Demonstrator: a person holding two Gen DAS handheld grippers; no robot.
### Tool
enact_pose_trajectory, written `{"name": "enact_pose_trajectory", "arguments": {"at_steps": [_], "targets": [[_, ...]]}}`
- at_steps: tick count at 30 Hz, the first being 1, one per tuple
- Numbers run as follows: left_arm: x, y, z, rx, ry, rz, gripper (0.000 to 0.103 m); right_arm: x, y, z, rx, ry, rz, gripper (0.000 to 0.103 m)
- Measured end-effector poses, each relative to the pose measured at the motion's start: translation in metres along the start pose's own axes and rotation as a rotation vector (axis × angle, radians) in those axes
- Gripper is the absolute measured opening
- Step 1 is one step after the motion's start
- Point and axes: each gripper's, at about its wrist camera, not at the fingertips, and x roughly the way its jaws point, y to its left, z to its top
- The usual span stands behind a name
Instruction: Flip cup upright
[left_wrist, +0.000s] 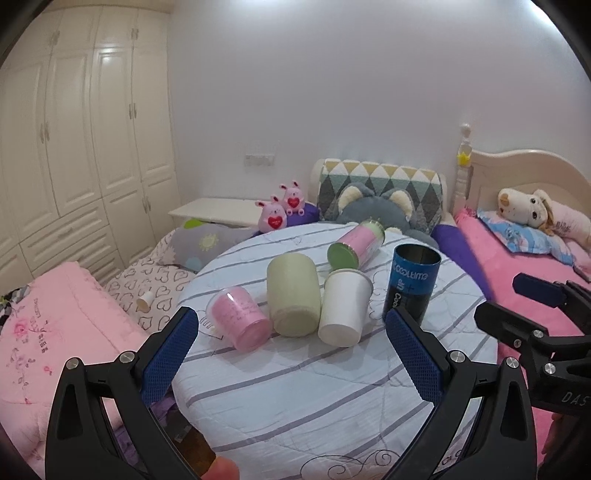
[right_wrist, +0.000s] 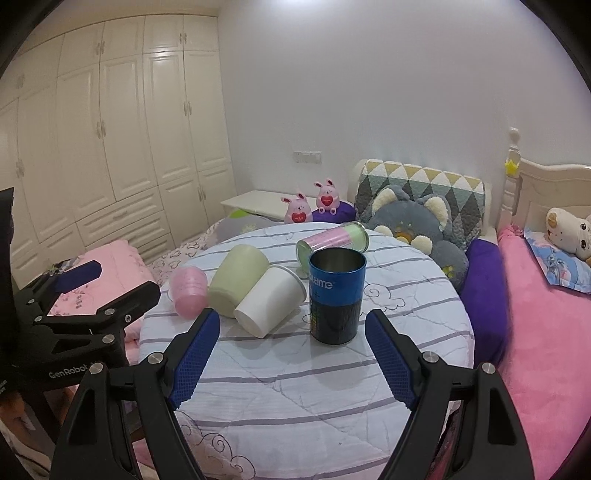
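White cup (right_wrist: 267, 301) lying, mouth rearward-right

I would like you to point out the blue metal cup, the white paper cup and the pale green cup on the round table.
blue metal cup (right_wrist: 337, 295), right wrist view, on its outer wall.
white paper cup (right_wrist: 267, 301), right wrist view, on its side wall.
pale green cup (left_wrist: 293, 291), left wrist view, on its side wall.

The right gripper (right_wrist: 291, 332) is hovering with its jaws spread wide before the round table (right_wrist: 295, 387). A blue cup (right_wrist: 337, 295) is standing upright there, while the white cup (right_wrist: 269, 301), green cup (right_wrist: 238, 280) and pink cup (right_wrist: 188, 291) are lying tipped beside it.
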Motion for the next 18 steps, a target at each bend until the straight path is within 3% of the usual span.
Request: {"name": "enact_pose_trajectory", "arguments": {"at_steps": [18], "targets": [[0.013, -0.006, -0.004, 0.031, 0.011, 0.040, 0.103, 0.002, -0.008, -0.004, 0.013, 0.000, 0.009, 0.082]]}}
